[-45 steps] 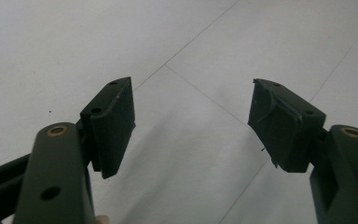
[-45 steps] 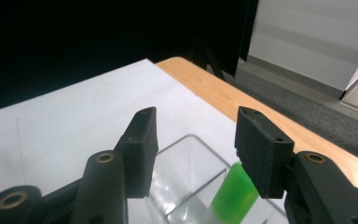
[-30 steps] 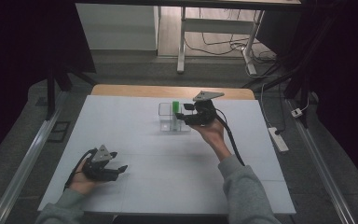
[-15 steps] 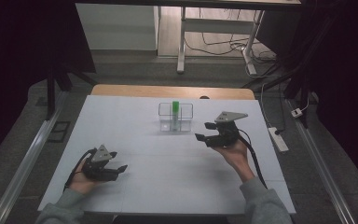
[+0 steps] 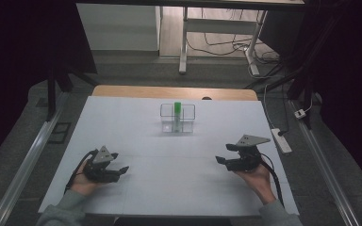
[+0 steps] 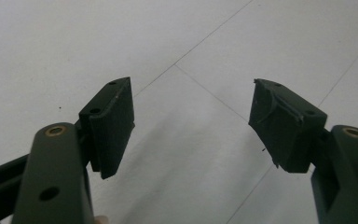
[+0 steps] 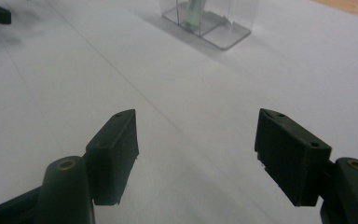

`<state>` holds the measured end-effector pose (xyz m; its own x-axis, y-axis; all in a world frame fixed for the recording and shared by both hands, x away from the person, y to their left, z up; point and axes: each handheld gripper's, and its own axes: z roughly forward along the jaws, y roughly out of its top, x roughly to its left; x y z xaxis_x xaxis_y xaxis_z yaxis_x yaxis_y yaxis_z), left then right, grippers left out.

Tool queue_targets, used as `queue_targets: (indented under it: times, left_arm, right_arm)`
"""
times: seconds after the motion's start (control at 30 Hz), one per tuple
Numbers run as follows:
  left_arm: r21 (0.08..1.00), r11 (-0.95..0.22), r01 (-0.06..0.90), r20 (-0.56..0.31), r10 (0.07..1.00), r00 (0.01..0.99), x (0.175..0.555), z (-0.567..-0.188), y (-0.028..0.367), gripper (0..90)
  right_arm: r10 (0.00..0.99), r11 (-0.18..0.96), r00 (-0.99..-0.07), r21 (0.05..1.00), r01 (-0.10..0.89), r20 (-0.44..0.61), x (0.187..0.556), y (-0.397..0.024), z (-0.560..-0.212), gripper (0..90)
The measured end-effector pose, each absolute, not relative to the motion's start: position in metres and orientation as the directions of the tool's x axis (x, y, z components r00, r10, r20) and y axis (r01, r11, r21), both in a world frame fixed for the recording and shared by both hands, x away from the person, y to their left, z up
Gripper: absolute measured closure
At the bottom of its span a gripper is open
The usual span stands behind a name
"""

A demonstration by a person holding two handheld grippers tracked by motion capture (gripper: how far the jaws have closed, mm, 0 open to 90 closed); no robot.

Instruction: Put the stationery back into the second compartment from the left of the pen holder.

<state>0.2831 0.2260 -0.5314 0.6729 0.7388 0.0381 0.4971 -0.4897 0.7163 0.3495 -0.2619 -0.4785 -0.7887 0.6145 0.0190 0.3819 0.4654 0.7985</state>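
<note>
Broadly, we see a white table (image 5: 141, 132) that takes up most of the high view, with a strip of bare wood along its far edge and faint seams crossing its sheet. Beyond it stands a desk frame (image 5: 217, 28) over loose cables, and a power strip (image 5: 281, 140) lies on the floor off the table's right edge.

Next in size come our two forearms in grey sleeves, entering from the near edge. Our left hand (image 5: 82, 181) rests low on the table near the left front corner, and our right hand (image 5: 254, 178) sits near the right front, the two well apart.

The rack (image 5: 177, 118), a small clear box with compartments, stands on the table's far middle, roughly between the two hands but well beyond both. In the right gripper view we see it at the top, ahead of the jaws.

The left hand-held gripper (image 5: 120, 170) points toward the table's middle. Its jaws stand wide apart in the left gripper view, with nothing but white sheet between them.

The right hand-held gripper (image 5: 221, 160) carries a grey plate on top and points left. Its jaws have just been opening and now stand wide, with nothing between them.

Smallest is the green tube (image 5: 177, 113). It stands upright in the rack, its top rising above the rim, well away from both grippers.
</note>
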Motion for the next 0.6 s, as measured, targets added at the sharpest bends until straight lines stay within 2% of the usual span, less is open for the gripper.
queue_targets:
  times: [0.3, 0.6]
  left_arm:
    - [0.717, -0.491, 0.495, 0.040, 0.738, 0.673, 0.283, -0.532, 0.226, 30.3]
    - [0.720, -0.488, 0.493, 0.042, 0.740, 0.671, 0.283, -0.531, 0.227, 30.3]
  right_arm:
    - [0.638, 0.455, -0.770, 0.798, 0.394, 0.017, 0.335, -0.286, -0.489, 28.0]
    - [0.643, 0.481, -0.765, 0.786, 0.389, -0.015, 0.334, -0.290, -0.494, 27.8]
